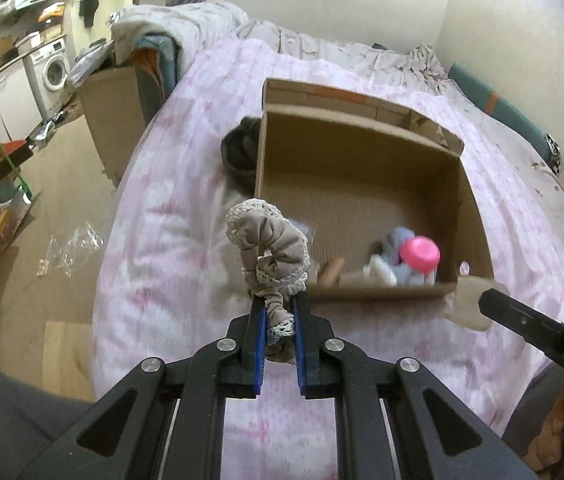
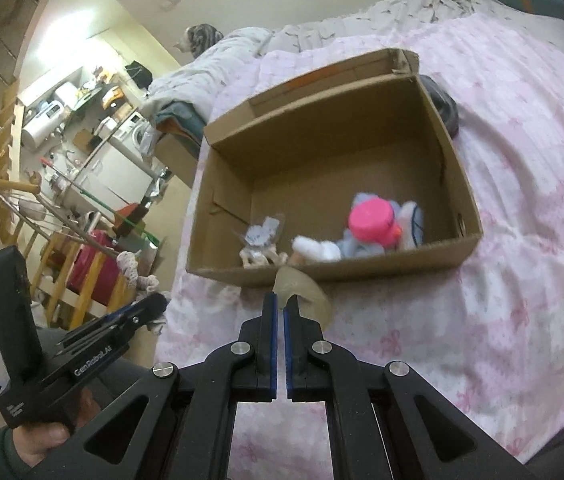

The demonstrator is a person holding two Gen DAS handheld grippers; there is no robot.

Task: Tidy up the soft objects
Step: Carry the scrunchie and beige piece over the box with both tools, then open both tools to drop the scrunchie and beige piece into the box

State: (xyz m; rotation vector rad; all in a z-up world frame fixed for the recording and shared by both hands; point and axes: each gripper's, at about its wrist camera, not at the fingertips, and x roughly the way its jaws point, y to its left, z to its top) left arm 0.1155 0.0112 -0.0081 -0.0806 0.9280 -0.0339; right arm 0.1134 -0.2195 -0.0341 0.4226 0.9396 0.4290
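Scrunchie (image 1: pixel 271 248), beige with a lace trim, is clamped in my left hand-held gripper (image 1: pixel 277 320), blue pads pinching its lower end; the rest stands up above the fingertips, mid-frame in the left wrist view. It sits just left of the near left corner of the cardboard box (image 1: pixel 478 216), above the pink bed cover (image 1: pixel 153 248). My right hand-held gripper (image 2: pixel 282 306) is nearly closed on a thin translucent beige piece (image 2: pixel 302 288), bottom centre of the right wrist view, just in front of the box's near wall. In the box, lower right of its floor: a pink-capped soft toy (image 2: pixel 370 224) with blue and white plush around it, plus a small clear packet (image 2: pixel 261 240) to its left. Dark object (image 1: pixel 239 148) touches the box's left wall outside, partly hidden.
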